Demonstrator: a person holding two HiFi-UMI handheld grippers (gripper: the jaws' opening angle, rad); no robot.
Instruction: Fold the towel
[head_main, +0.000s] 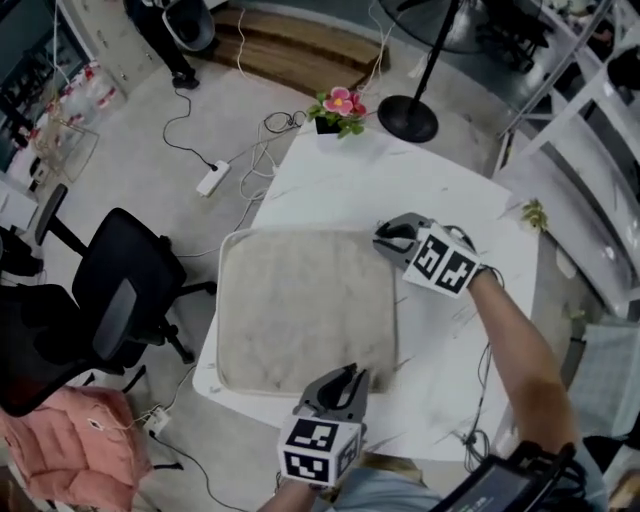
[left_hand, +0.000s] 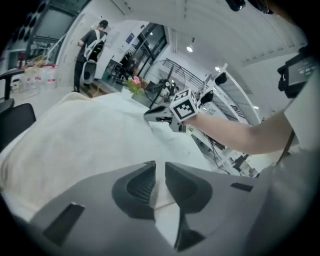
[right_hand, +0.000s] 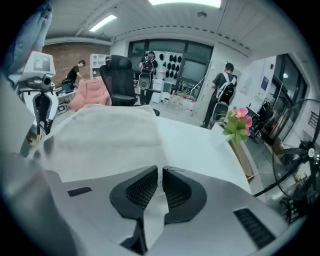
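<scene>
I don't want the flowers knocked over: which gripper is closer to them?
Right. The right gripper is at the far corner of the towel, with bare table between it and the flowers; the left gripper is at its near edge.

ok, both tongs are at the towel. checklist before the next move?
1. Left tongs gripping: ok, closed on the towel at its near corner.
2. Right tongs gripping: ok, closed on pale cloth that reads as the towel's far corner.
3. Same edge held: ok, both corners lie on the towel's right-hand edge in the head view.
4. Towel flat: ok, no bunching shows.
5. Fold path clear: ok, the flower pot stands apart from the towel at the far edge of the table.
6. Opposite towel edge supported: cannot tell, it runs right along the table's rim.
</scene>
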